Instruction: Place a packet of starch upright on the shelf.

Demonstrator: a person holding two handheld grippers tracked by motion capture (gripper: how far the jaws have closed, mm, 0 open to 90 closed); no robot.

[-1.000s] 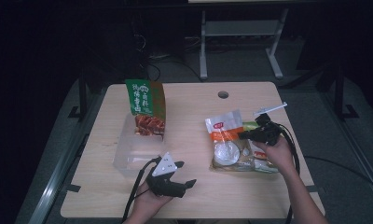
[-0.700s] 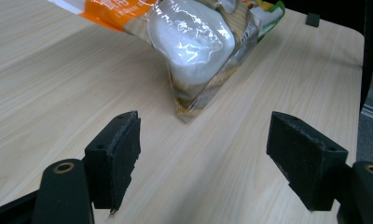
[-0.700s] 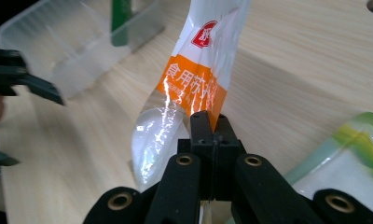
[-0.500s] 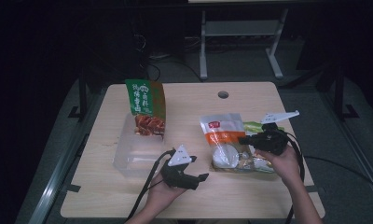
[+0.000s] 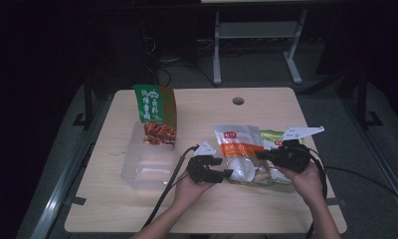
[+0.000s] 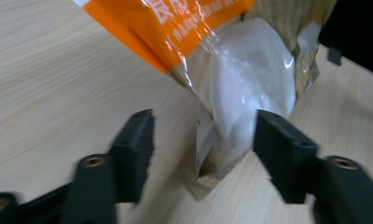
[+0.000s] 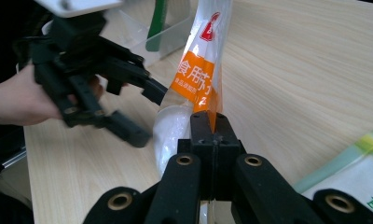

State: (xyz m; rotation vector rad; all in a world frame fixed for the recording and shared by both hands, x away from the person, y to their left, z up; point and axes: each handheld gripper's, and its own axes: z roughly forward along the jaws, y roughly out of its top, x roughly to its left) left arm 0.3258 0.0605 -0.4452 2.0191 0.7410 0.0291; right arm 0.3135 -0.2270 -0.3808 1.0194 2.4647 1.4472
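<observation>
Since a second ago, the left gripper has slid over to the orange bag; its jaws have just been closing, still apart around the bag's clear end. The right gripper pinches the bag's edge tight. Left of the bag, a clear box holds a green packet

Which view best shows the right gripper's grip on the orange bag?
Right gripper view: the right gripper is shut on the orange bag edge. High view shows the bag small; left gripper view shows its clear end.
</observation>
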